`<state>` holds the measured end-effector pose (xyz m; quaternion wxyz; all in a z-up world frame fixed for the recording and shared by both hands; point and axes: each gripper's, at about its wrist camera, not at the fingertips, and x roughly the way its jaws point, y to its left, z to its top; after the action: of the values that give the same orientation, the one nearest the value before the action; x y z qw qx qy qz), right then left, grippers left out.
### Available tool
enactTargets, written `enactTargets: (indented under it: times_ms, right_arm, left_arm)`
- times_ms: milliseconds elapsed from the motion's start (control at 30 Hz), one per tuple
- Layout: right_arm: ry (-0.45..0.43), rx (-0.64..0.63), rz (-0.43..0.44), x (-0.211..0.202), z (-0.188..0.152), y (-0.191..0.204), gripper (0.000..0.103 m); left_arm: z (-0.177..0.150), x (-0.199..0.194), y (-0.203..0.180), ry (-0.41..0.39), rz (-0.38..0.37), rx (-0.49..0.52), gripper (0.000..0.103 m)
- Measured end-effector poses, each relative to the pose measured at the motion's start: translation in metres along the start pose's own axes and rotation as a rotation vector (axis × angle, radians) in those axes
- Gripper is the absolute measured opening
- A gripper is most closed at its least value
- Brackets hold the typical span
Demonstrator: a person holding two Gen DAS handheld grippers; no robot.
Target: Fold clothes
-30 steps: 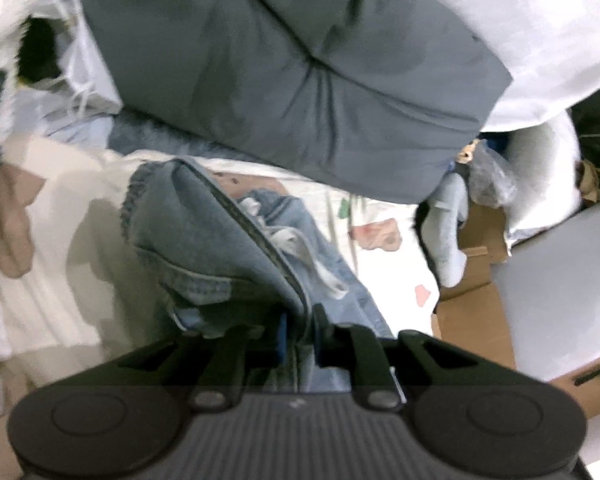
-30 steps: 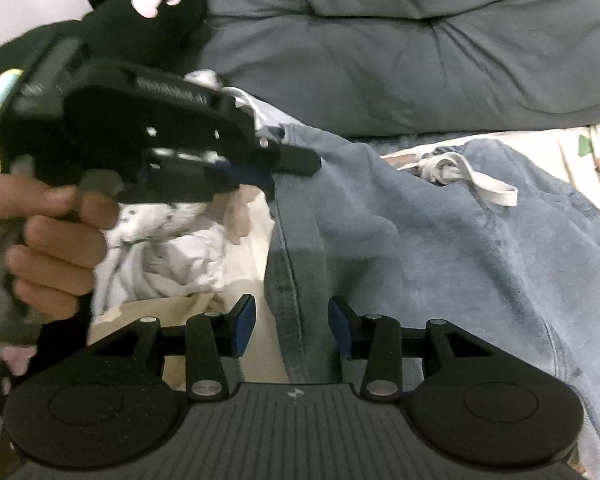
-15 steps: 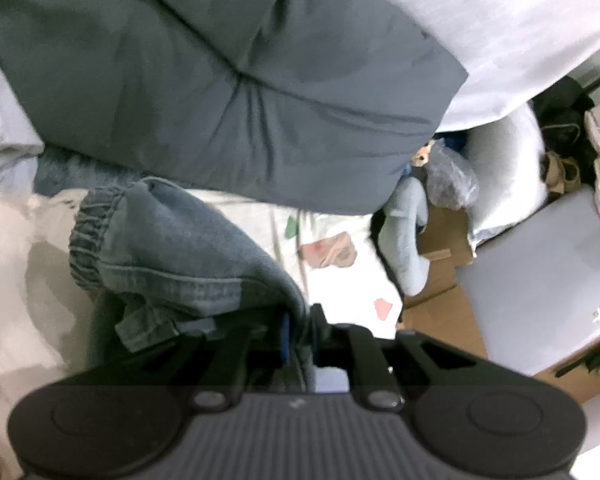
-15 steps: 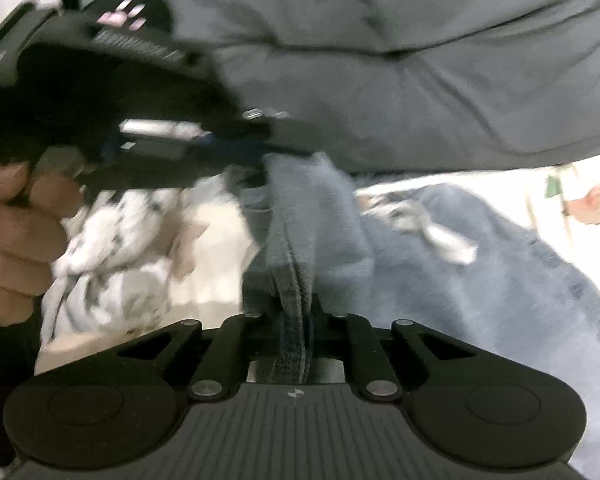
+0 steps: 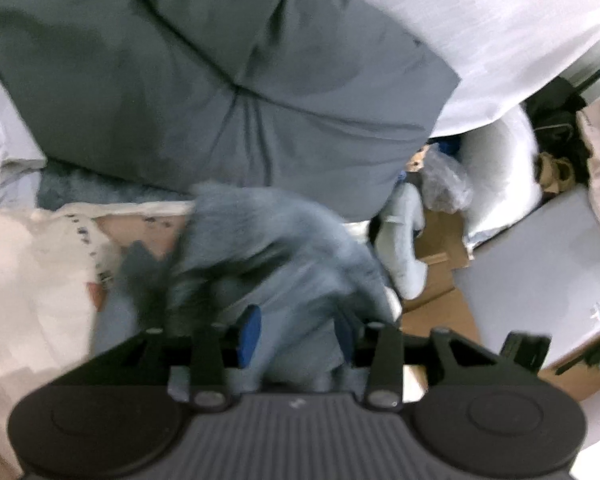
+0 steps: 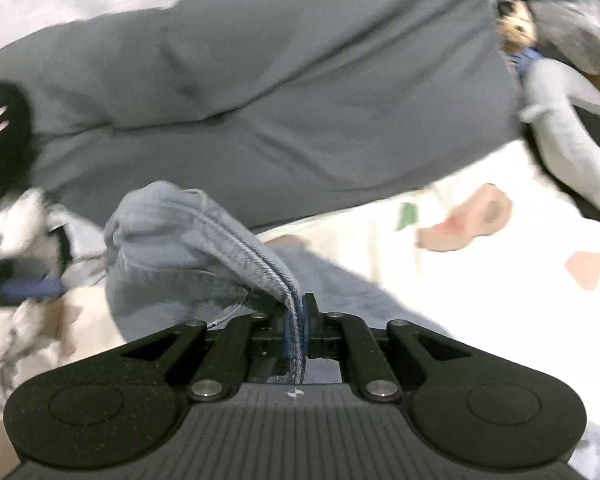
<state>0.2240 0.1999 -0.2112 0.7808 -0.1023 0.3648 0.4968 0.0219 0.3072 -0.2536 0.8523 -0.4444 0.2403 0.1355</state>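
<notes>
A grey duvet (image 5: 204, 92) fills the upper part of both views, and below it the jeans (image 5: 276, 264) lie bunched at the centre on the patterned bed sheet (image 6: 480, 280). The denim, pinched a second ago by the left hand-held gripper (image 5: 296, 330), is now being released as its jaws open, loose cloth blurred between them. The right hand-held gripper (image 6: 298, 320), apart a second ago, is now clamped on the jeans' seam at lower centre, so the garment has seemingly been handed over for folding.

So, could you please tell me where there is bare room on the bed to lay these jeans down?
The free patch is the white patterned sheet, bordered by the dark grey pillow behind and the grey plush toy at its far end. The side with the fluffy white clothes is crowded.
</notes>
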Motion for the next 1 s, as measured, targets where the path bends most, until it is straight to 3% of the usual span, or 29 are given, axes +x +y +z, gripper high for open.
enactTargets:
  times_ms: [267,400,500,633,800,900,933,1000]
  right_arm:
    - [-0.008,0.087,-0.165,0.007,0.024,-0.079,0.003]
    - [0.032,0.084,-0.207,0.014,0.021,-0.104,0.004]
    - [0.069,0.083,-0.229,0.020,0.016,-0.116,0.014]
    - [0.037,0.127,-0.293,0.010,0.012,-0.130,0.028]
    - [0.001,0.165,-0.257,-0.021,0.004,-0.139,0.039]
    - [-0.005,0.184,-0.222,-0.041,-0.009,-0.131,0.042]
    - [-0.007,0.191,-0.210,-0.048,-0.013,-0.128,0.042]
    - [-0.006,0.201,-0.187,-0.060,-0.024,-0.121,0.042]
  left_arm:
    - [-0.028,0.020,0.058,0.066,0.181,-0.014,0.046]
    - [-0.038,0.028,0.078,0.098,0.231,-0.033,0.047]
    - [-0.043,0.036,0.087,0.121,0.269,-0.015,0.050]
    - [-0.047,0.046,0.093,0.158,0.298,0.004,0.051]
    - [-0.052,0.057,0.100,0.203,0.311,0.013,0.050]
    - [-0.056,0.064,0.100,0.228,0.301,0.017,0.030]
    - [-0.057,0.066,0.100,0.234,0.301,0.021,0.018]
    - [-0.059,0.068,0.099,0.245,0.299,0.032,0.010]
